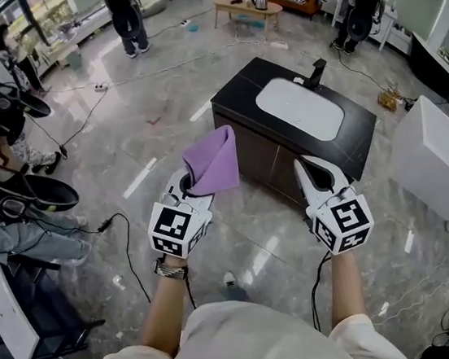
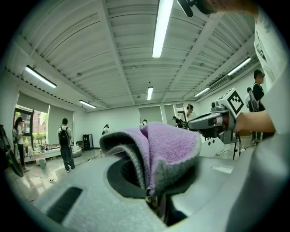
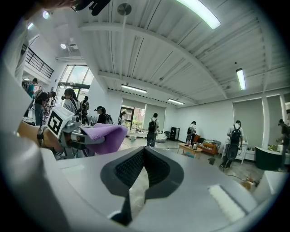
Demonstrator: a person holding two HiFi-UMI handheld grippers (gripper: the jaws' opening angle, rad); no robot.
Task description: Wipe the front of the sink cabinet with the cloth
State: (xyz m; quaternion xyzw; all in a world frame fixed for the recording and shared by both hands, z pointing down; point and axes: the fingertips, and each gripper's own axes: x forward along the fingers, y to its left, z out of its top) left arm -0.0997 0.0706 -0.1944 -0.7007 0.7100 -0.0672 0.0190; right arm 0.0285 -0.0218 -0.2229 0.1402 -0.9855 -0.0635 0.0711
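Grey floor (image 1: 122, 151), cloth (image 1: 215, 161) in left gripper (image 1: 189, 189)

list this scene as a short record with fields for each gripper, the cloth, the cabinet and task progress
left gripper: shut on cloth
right gripper: shut, empty
cloth: purple, folded, held up in the air
cabinet: dark, with a white sink on top, ahead of both grippers
progress: wiping not yet begun; cloth is off the cabinet front
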